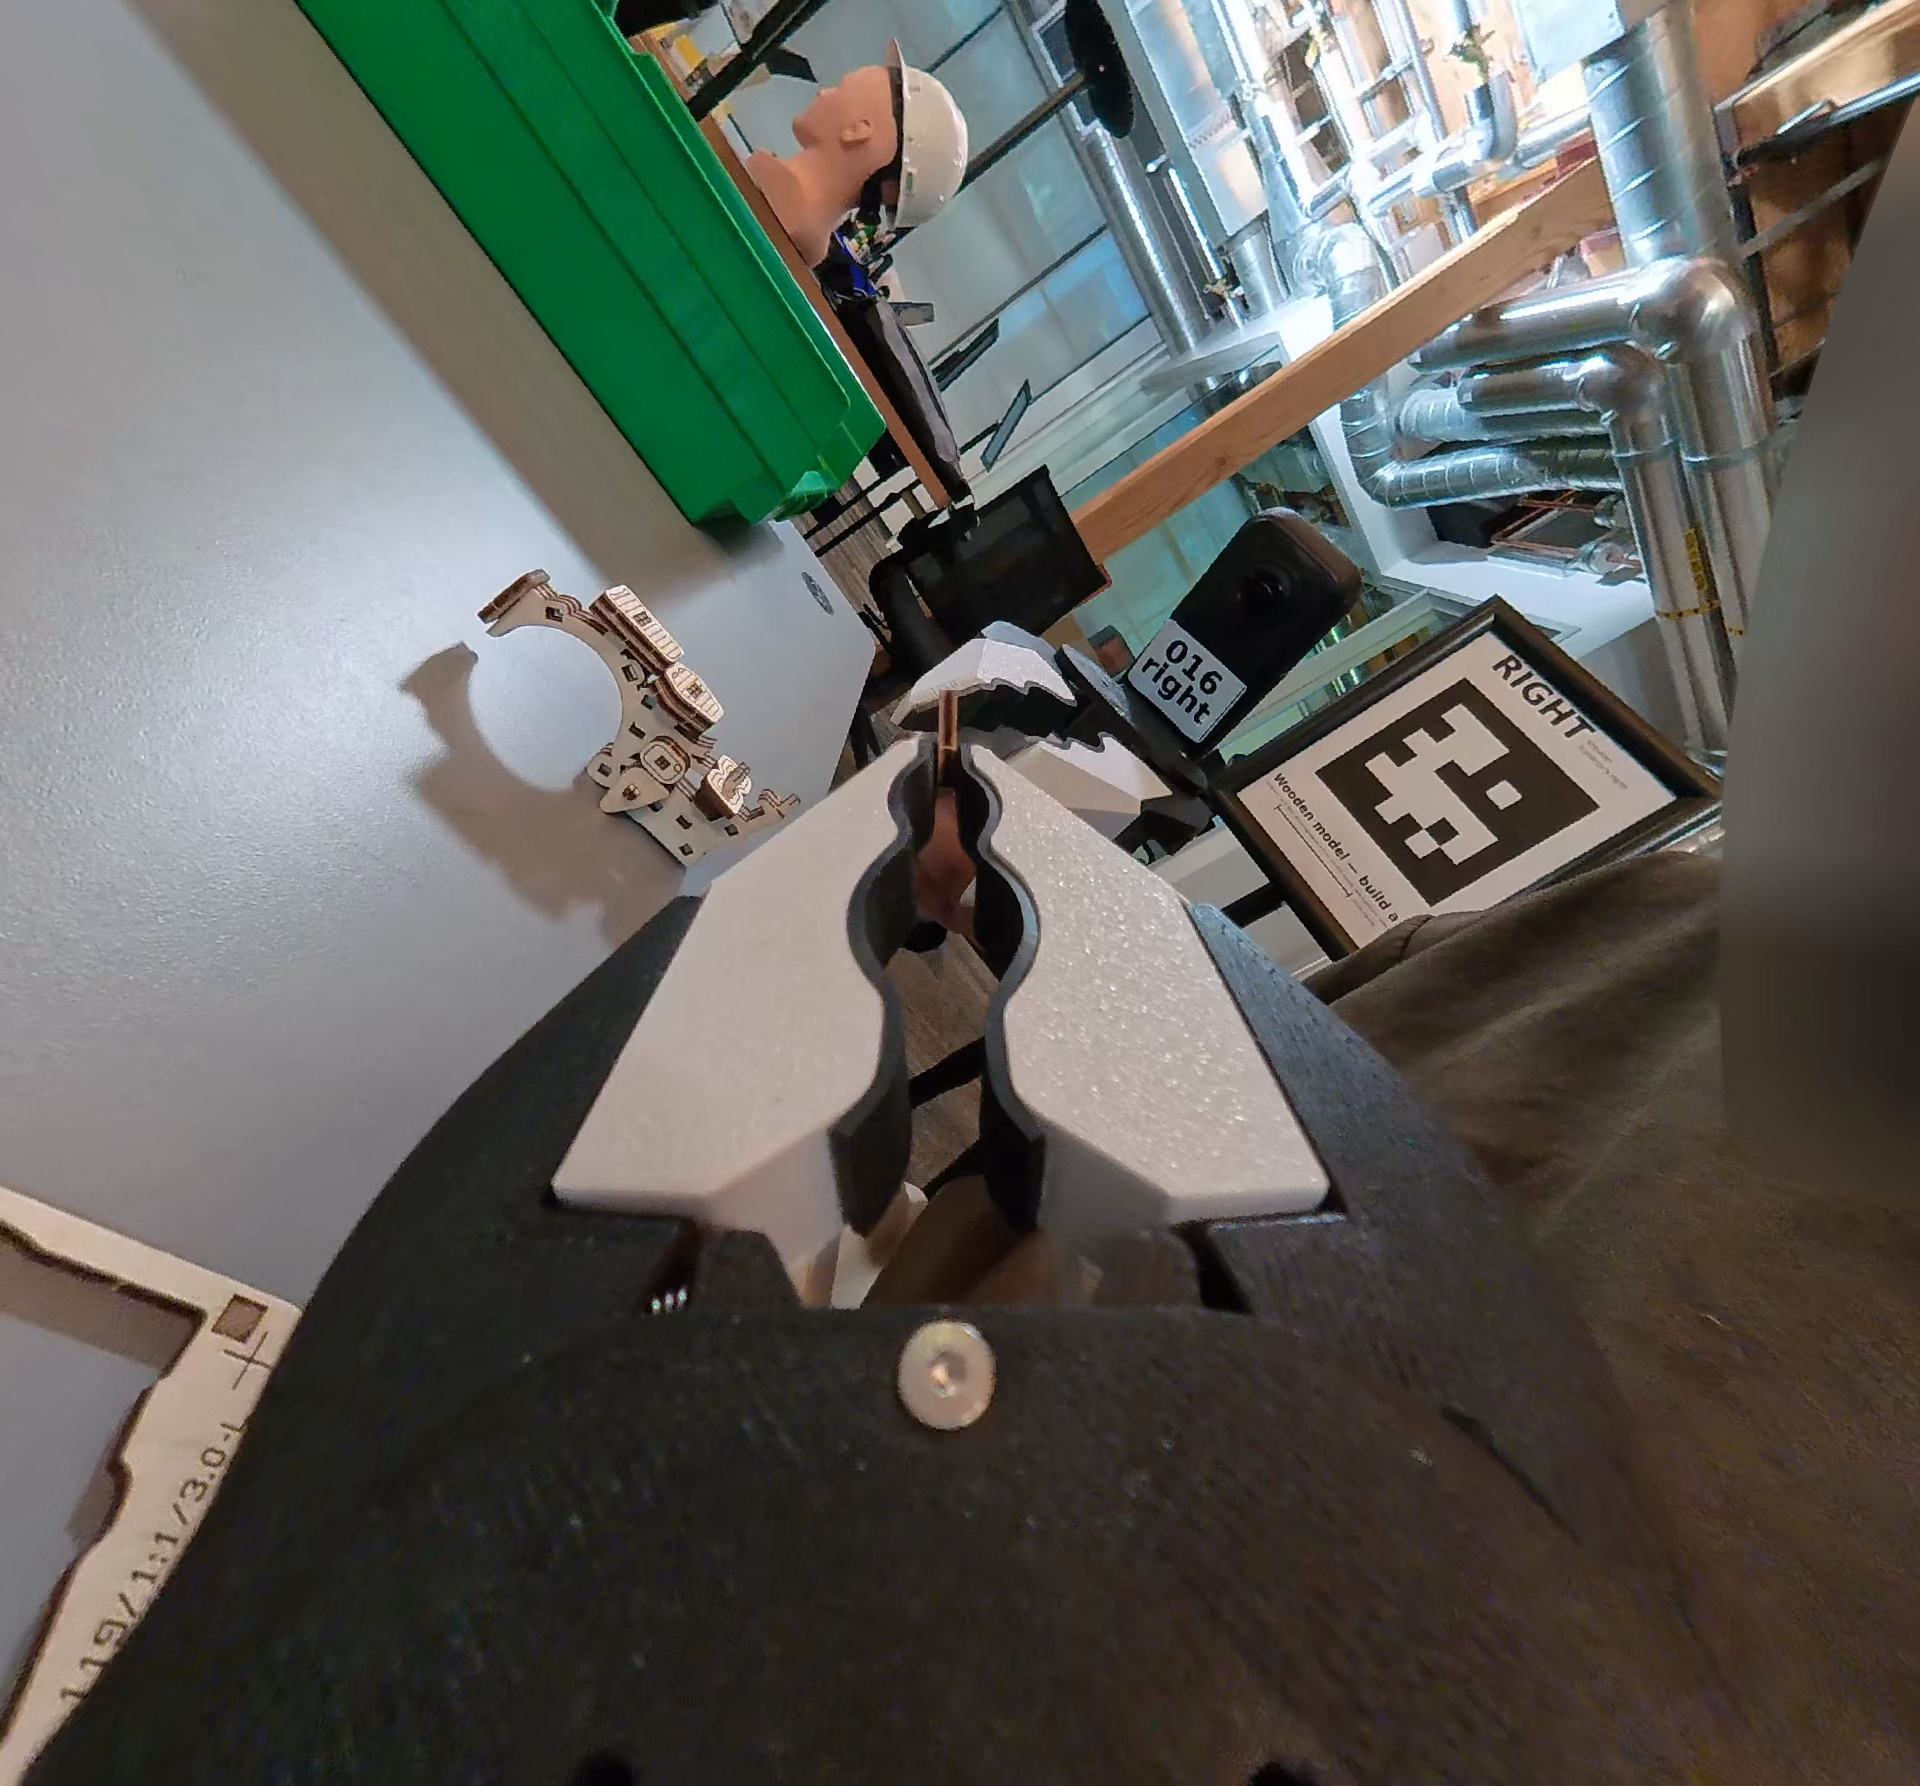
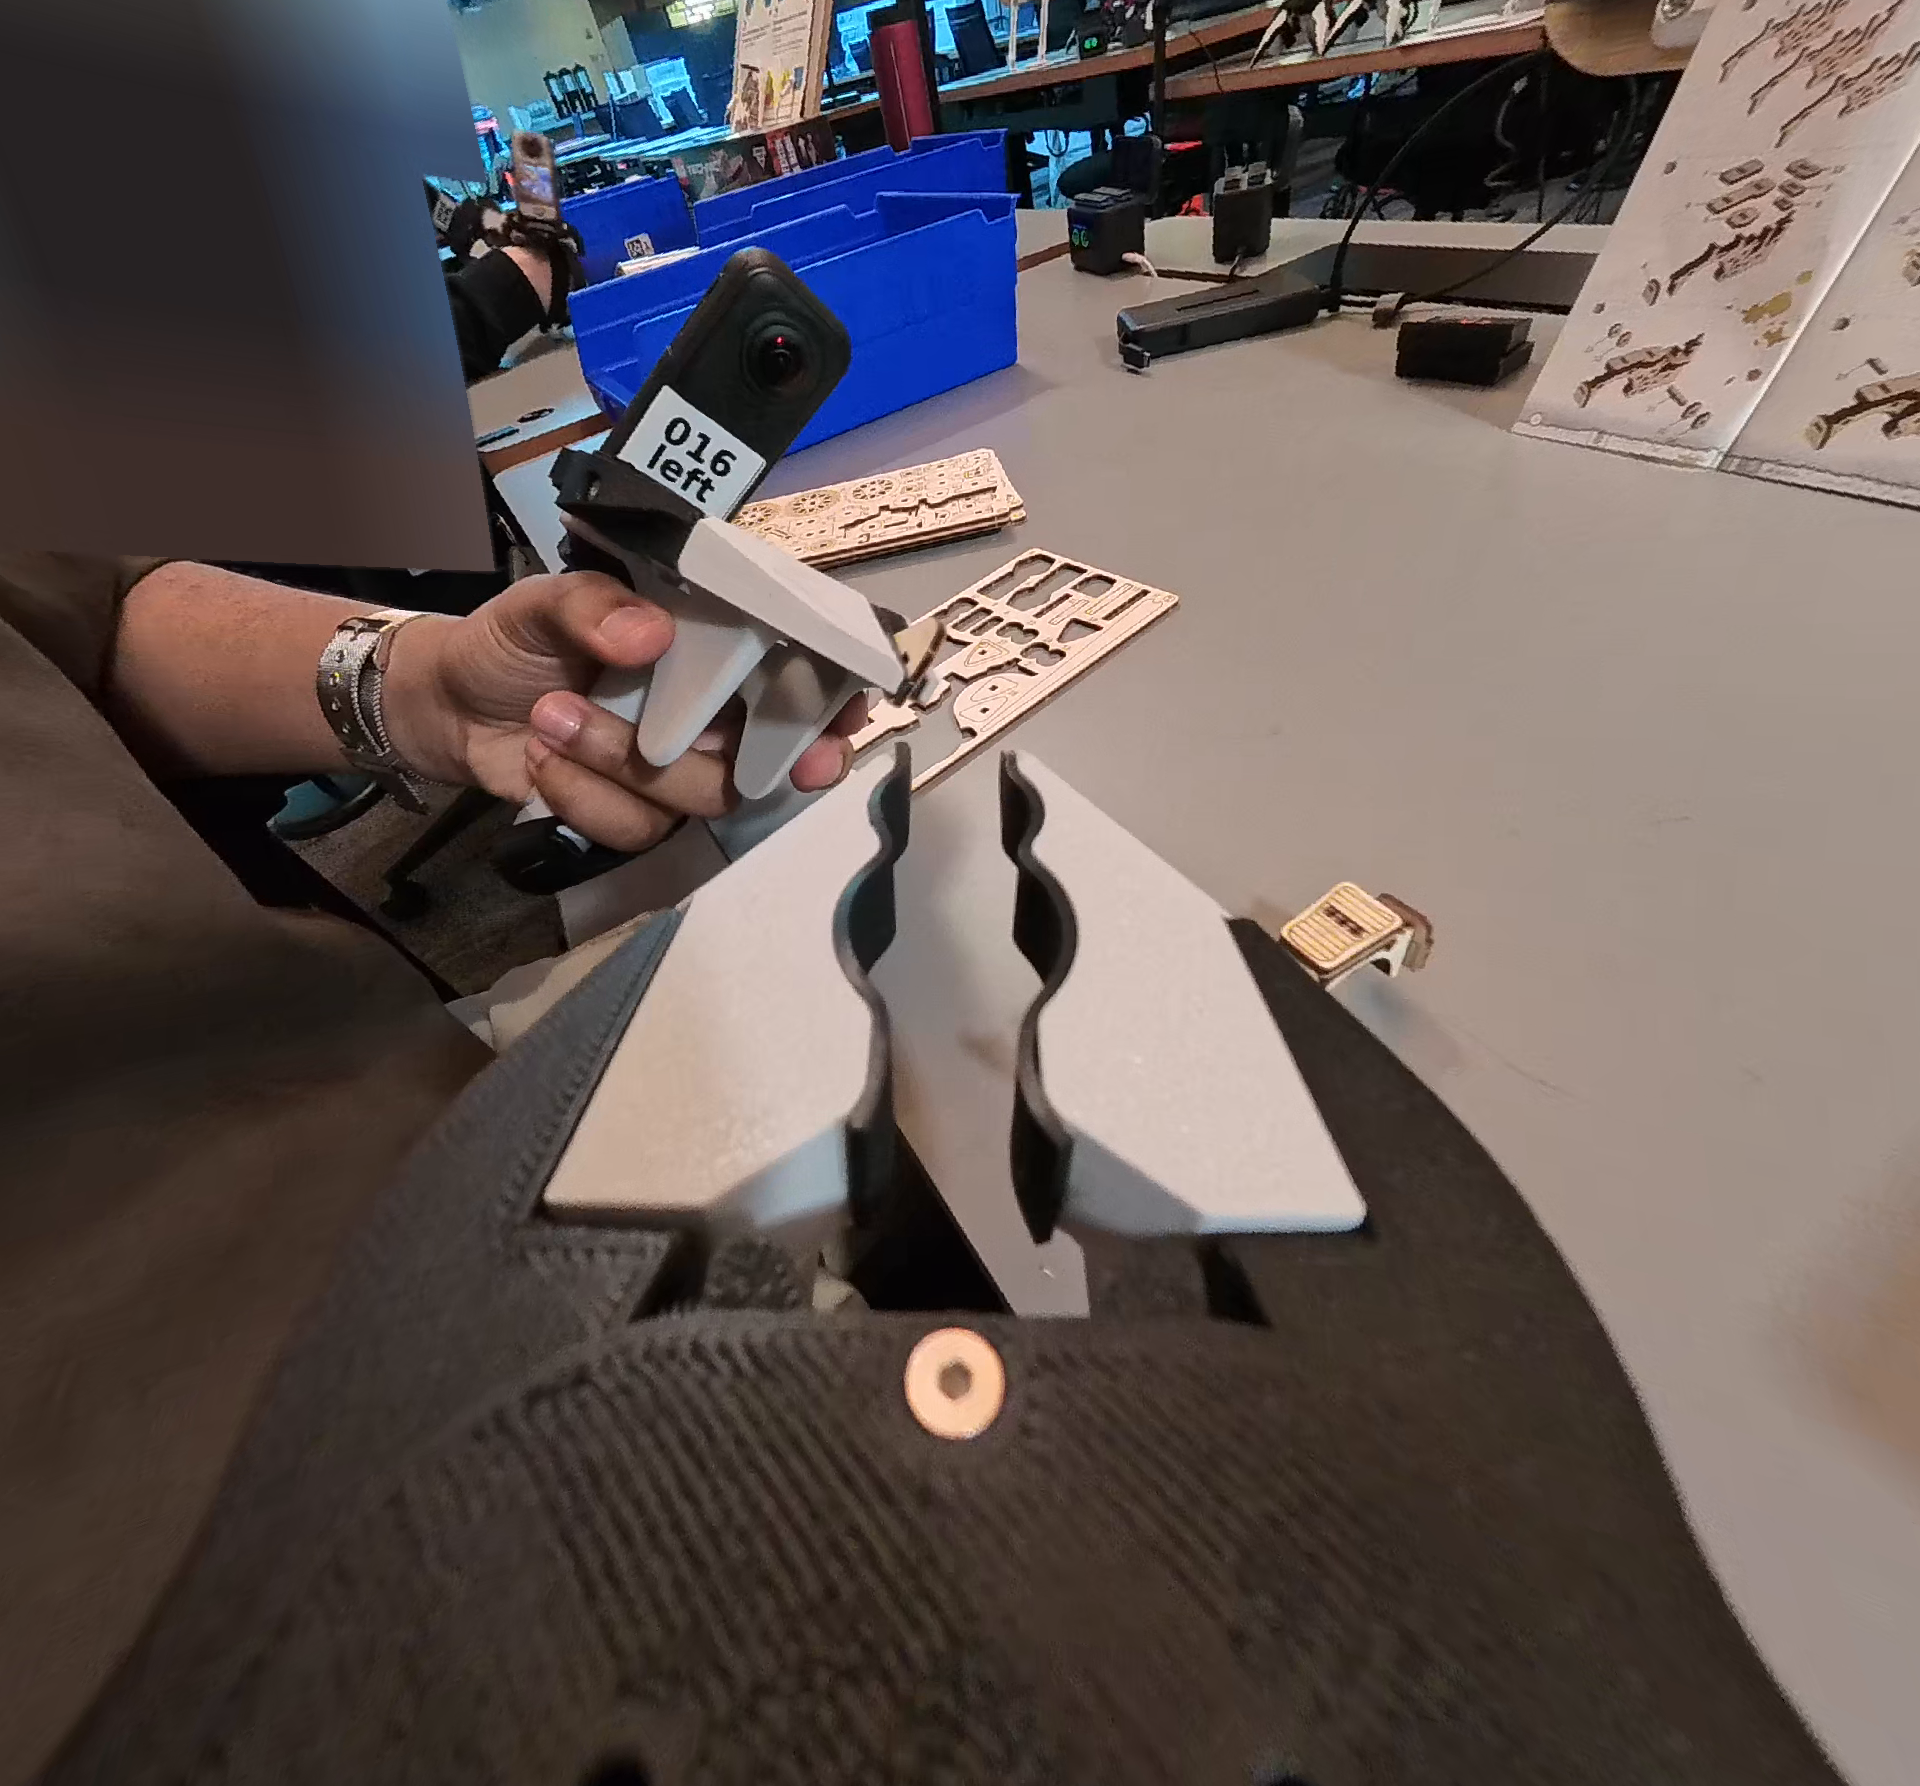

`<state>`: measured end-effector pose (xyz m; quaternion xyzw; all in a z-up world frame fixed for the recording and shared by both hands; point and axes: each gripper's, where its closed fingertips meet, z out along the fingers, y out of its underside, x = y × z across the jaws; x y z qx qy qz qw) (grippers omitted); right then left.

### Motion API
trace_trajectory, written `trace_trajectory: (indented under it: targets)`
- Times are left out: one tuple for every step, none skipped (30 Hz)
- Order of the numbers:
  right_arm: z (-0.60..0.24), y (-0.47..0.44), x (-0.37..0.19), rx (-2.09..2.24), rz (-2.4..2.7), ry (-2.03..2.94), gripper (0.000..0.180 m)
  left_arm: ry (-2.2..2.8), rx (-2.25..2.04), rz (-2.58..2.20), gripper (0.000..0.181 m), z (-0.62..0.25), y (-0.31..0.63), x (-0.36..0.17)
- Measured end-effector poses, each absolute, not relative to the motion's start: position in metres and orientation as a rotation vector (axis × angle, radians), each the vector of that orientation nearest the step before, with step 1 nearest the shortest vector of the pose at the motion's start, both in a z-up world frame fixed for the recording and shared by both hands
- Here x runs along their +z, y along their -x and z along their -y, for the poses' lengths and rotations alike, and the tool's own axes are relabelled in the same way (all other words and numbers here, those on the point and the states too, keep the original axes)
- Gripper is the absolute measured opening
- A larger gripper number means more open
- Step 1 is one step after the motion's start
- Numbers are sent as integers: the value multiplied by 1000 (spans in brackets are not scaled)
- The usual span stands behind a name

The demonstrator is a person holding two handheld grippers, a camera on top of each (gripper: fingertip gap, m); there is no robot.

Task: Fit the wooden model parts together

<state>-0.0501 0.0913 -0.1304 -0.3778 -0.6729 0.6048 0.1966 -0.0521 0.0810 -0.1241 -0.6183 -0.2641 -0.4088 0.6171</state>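
My left gripper (image 1: 948,765) is shut on a small thin wooden piece (image 1: 948,728) pinched at its tips, held up off the grey table (image 1: 208,489). The right wrist view shows it (image 2: 902,661) in a hand, with the piece (image 2: 923,640) sticking out. My right gripper (image 2: 956,775) is open and empty, just below and in front of the left gripper's tips. It shows behind the piece in the left wrist view (image 1: 1023,697). A partly built wooden model (image 1: 649,728) stands on the table. A small wooden part (image 2: 1351,928) lies to the right of my right gripper.
A cut-out wooden sheet (image 2: 1049,630) and a stack of sheets (image 2: 883,505) lie behind the left gripper. Blue bins (image 2: 862,282) stand farther back, an instruction sheet (image 2: 1745,230) at the right. A green bin (image 1: 561,178) and a framed marker card (image 1: 1455,780) show in the left wrist view. The grippers are tip to tip, or close to it.
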Motion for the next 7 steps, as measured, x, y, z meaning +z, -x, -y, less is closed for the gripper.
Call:
trace_trajectory:
  targets:
    - [-91,50,-130,1697,1883,1060,15,1423,-945,607,0,-81,52,-124]
    - [-91,50,-130,1700,1882,1062,15,1422,-952,604,0,-81,51,-124]
    - [-92,51,-130,1704,1882,1064,15,1420,-962,602,0,-81,51,-124]
    - [-92,51,-131,1707,1882,1066,15,1414,-973,602,0,-82,51,-124]
    - [-92,51,-131,1712,1883,1069,15,1408,-984,602,0,-82,50,-123]
    - [-92,51,-131,1717,1884,1072,16,1401,-997,603,0,-82,50,-123]
    - [-92,52,-131,1723,1883,1075,16,1394,-1010,603,0,-82,50,-122]
